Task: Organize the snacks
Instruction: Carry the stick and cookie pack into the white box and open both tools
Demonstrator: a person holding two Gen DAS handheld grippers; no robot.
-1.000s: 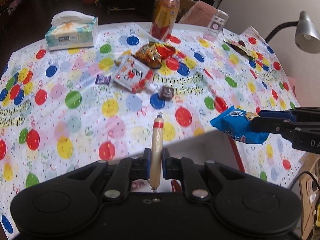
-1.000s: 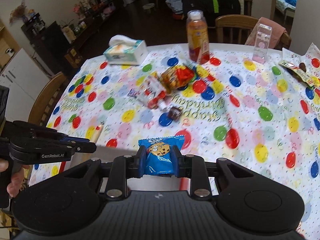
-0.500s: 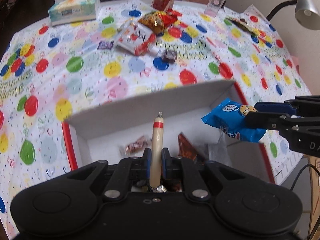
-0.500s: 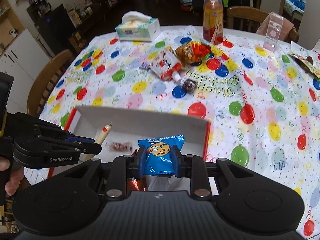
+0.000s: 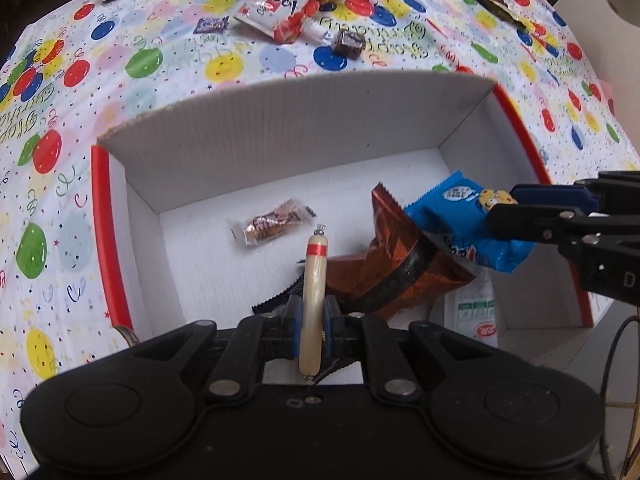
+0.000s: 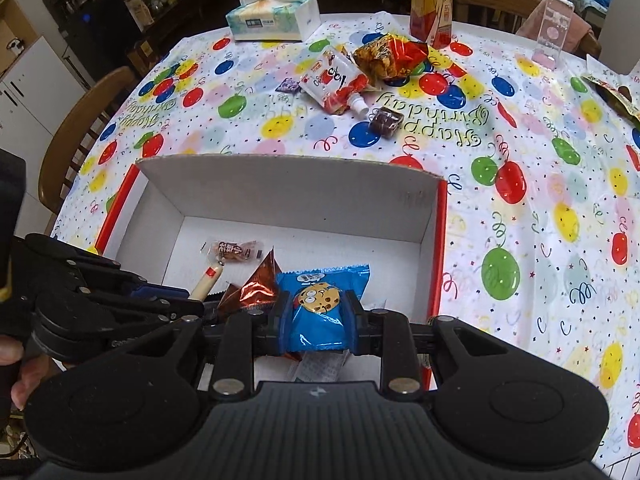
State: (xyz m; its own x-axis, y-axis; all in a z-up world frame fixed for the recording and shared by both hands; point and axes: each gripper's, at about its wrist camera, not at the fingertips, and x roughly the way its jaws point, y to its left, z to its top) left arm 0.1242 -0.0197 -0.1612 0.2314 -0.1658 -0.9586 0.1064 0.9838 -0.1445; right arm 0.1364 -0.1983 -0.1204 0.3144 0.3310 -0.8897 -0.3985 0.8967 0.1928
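Sausage stick clamped upright in left gripper; blue cookie packet pinched in right gripper, both above the white box. Loose snacks lie at 12 o'clock on the balloon-print tablecloth.

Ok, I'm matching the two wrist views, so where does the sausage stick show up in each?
Left wrist: sausage stick stands bottom centre, clamped in the left gripper.
Right wrist: it pokes out lower left, over the box.
Shared landmark: the small clear-wrapped snack on the box floor.
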